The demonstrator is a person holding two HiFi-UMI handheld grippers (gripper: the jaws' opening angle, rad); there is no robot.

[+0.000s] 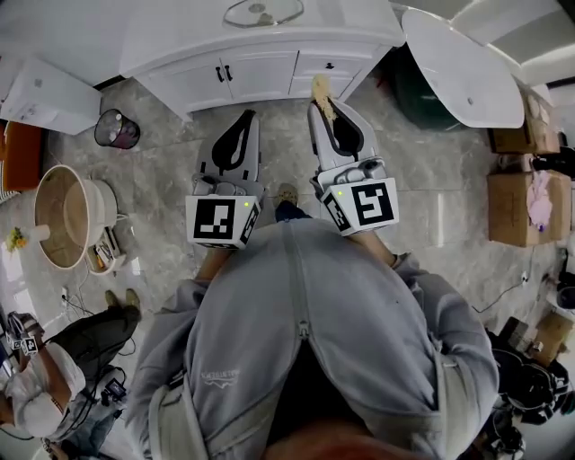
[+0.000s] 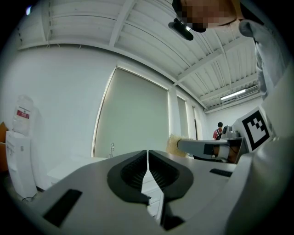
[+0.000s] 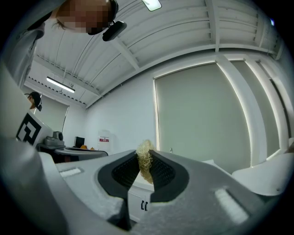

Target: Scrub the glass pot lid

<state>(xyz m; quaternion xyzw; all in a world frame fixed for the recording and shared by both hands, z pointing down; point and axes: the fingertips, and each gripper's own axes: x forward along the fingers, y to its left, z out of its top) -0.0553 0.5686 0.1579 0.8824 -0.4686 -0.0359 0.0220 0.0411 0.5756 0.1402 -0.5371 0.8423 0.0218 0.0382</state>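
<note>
Head view first: the lid is lying flat, knob up, on the white table way up at 12 o'clock, well clear of both tools. Both are held level and aimed at the table. From the left tool the lid is pretty much dead ahead, 12 going on 1. From the right tool it's more like 11, so that one needs to go forward and cut a bit left. The right tool's tip pokes a touch further ahead, so I'd guess it gets there first, which fits since it's carrying the scrubber.

Left gripper view: the left tool is pressed together with nothing in it. The right tool shows over at 3 o'clock with the scrubber sticking out of its tip. No lid in sight here.

Right gripper view: the right tool is pinching the scrubber, a stringy yellowish wad, between its pads. Cabinet doors peek out below the jaws at 6, but the lid itself isn't visible.
</note>
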